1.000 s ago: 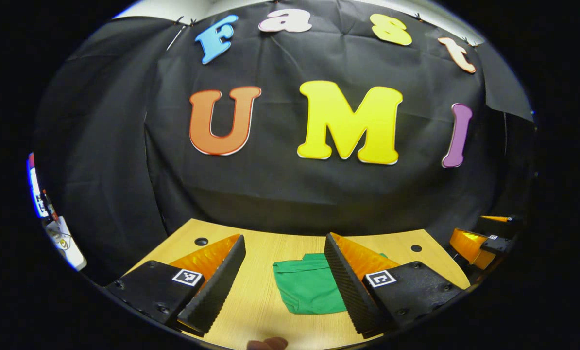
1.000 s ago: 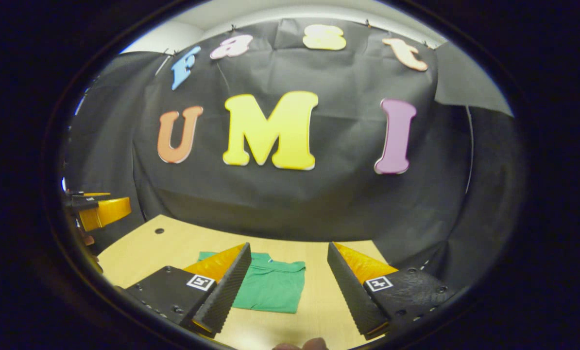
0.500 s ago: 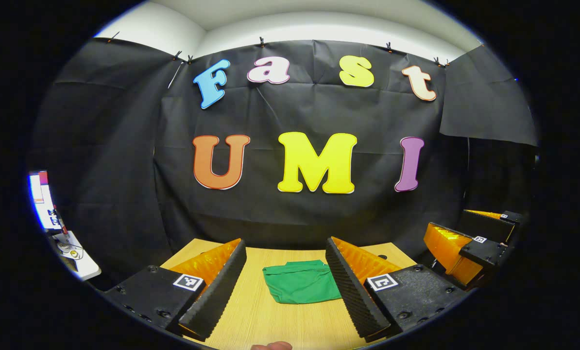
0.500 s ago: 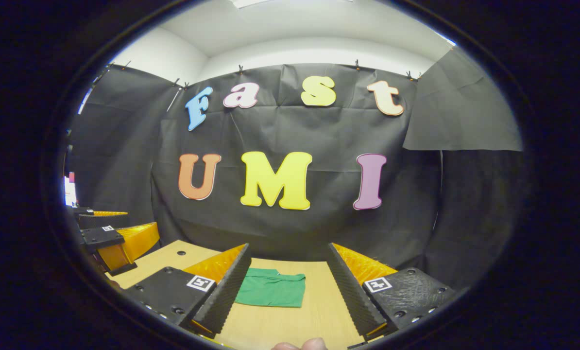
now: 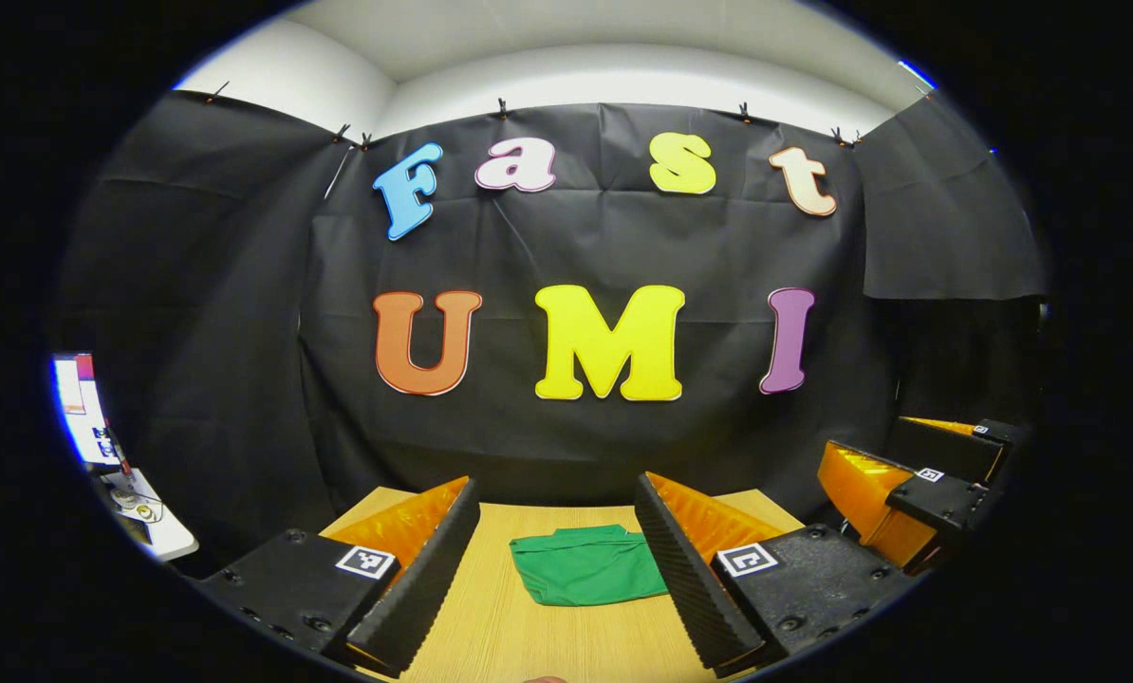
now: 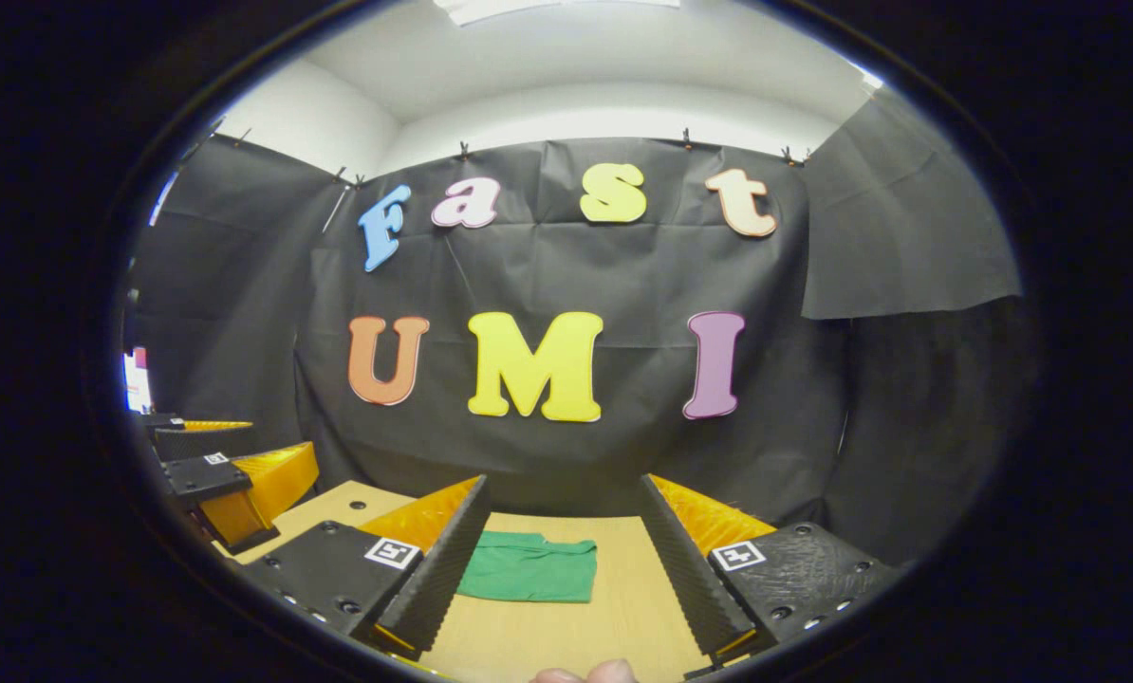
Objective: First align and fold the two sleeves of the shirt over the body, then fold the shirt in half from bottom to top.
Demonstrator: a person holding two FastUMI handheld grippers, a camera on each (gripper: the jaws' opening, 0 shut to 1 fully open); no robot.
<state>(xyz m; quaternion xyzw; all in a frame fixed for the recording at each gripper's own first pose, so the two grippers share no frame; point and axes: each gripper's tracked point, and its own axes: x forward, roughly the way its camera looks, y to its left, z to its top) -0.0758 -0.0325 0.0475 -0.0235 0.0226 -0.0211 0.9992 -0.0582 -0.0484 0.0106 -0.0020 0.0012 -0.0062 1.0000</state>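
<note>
Both grippers have pulled back and tilted up since a second ago, so the green shirt looks smaller. Left gripper and right gripper hang spread open, empty, above the wooden table. Its ribbed finger hides the folded shirt's near corner; a fingertip is cut off below.

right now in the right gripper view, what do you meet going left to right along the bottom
The other gripper at the far left → this gripper's left finger → folded green shirt on the light wooden table → this gripper's right finger.
</note>
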